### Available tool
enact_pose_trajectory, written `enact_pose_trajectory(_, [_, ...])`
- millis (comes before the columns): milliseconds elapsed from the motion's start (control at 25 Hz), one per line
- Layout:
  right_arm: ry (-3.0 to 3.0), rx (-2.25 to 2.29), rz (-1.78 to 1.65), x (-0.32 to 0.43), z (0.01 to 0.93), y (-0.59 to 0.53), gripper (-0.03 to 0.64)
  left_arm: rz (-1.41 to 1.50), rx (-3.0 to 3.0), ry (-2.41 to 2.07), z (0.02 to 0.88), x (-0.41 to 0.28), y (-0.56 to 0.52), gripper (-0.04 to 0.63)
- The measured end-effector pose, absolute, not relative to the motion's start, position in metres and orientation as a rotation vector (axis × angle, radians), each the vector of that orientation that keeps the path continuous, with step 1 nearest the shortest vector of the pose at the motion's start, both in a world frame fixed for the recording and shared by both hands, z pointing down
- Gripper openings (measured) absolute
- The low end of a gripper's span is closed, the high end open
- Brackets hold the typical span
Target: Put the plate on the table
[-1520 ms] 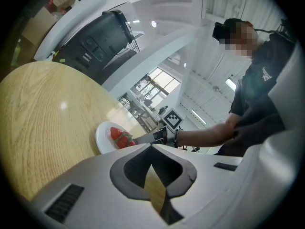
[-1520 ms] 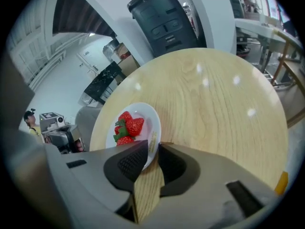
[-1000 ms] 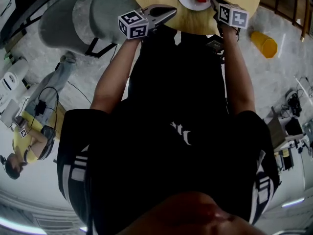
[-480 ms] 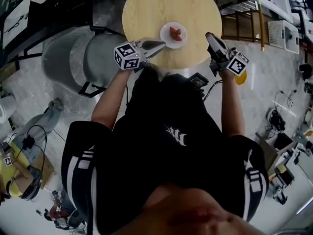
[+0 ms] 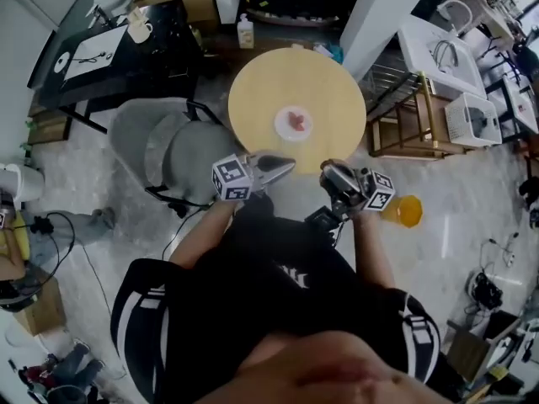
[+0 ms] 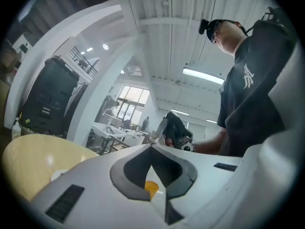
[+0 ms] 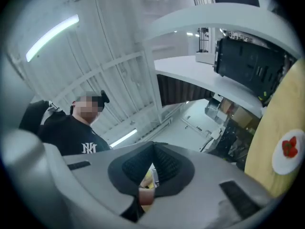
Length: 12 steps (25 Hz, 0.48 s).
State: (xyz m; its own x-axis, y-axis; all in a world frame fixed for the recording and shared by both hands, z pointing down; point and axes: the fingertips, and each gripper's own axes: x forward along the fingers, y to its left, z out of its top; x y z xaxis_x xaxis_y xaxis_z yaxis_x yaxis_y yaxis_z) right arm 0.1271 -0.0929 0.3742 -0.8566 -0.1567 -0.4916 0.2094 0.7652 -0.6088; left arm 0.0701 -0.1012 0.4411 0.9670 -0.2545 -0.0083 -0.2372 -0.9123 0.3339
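So the plate (image 5: 294,123) is sitting flat on the round wooden table (image 5: 253,99), face up, a bit nearer than the tabletop's middle. It's a round plate, so there's no real long axis or pointing direction to speak of. There's a small clump of red fruit (image 5: 297,121) on it, too small to count.

Room-wise, there's bare wood all around the plate, with the widest stretch on the far side, and nothing else on the top that I can see.

Both grippers are off the plate. The left gripper (image 5: 286,165) has its tip right at the table's near edge, jaws pressed together with nothing between them. The right gripper (image 5: 327,172) is just near of that edge, over the floor, jaws also closed on nothing.

Counts: one plate, one table and two grippers. There are what look like two grey chairs (image 5: 160,146) tucked in at the table's left, and one orange cup (image 5: 407,210) on the floor to the right, near the right gripper.
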Motion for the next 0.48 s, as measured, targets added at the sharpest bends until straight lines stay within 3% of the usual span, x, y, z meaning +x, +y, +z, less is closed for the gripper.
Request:
enact_pose_trajectory(160, [2.423,0.022,-0.935,0.130,0.395,-0.029,0.000,-0.040,2.699,-0.386,0.447,0.079,-0.031,0.000])
enact_pose_trajectory(360, [2.596,-0.718,-0.868,0.161,0.461,-0.023,0.000,0.072,2.680,-0.407,0.455,0.066,0.030,0.000])
enact_pose_trajectory(480, [2.687,-0.698,-0.773,0.156,0.451,0.002,0.000,0.049,2.656,-0.363,0.450,0.056,0.042,0.000])
